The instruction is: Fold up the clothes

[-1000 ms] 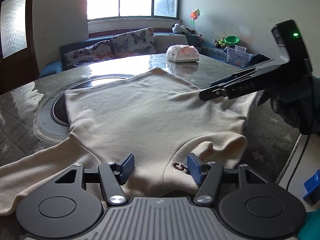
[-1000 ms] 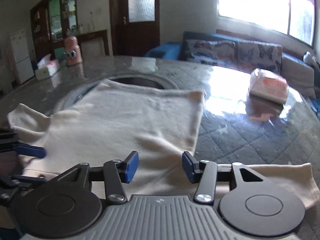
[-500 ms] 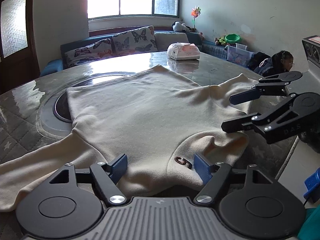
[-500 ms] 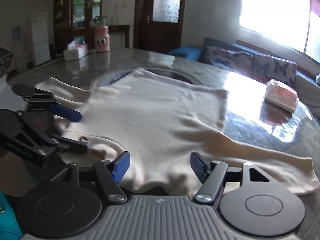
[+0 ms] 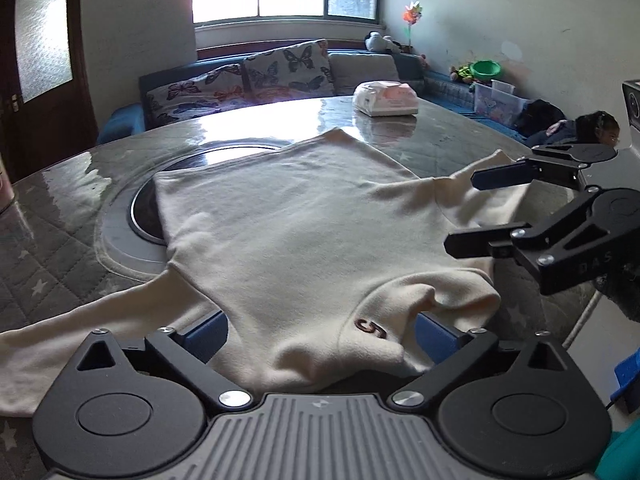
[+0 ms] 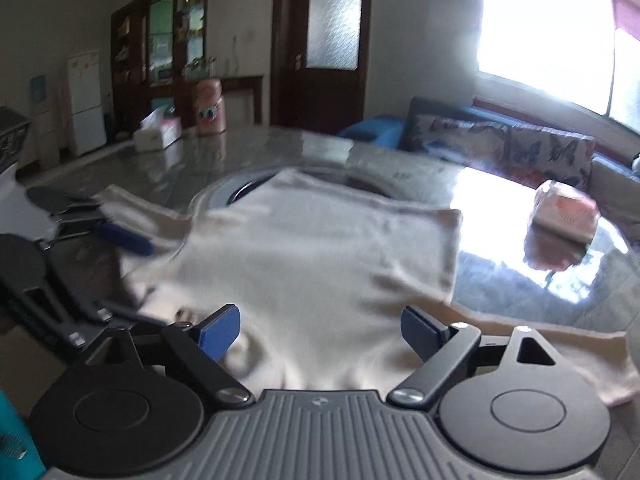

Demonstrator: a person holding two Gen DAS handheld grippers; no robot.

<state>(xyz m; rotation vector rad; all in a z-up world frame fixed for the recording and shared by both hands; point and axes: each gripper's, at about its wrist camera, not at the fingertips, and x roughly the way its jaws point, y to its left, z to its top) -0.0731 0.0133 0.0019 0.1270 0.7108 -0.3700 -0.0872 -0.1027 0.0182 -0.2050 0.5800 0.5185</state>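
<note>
A cream long-sleeved shirt lies spread flat on the round table, collar end nearest me with a small dark "G5" mark. My left gripper is open wide at the collar edge, and the fabric bulges between its blue pads. My right gripper comes in from the right, open, by the shoulder and right sleeve. The blurred right wrist view shows the right gripper open over the shirt, with the left gripper at the left.
A white tissue pack sits at the table's far side. A dark round inset shows under the shirt's hem. A pink container and a tissue box stand farther off. A sofa and a person are beyond the table.
Both grippers have opened wider. The right gripper came down from above the shirt to its right shoulder side. The left gripper edged closer to the collar.
</note>
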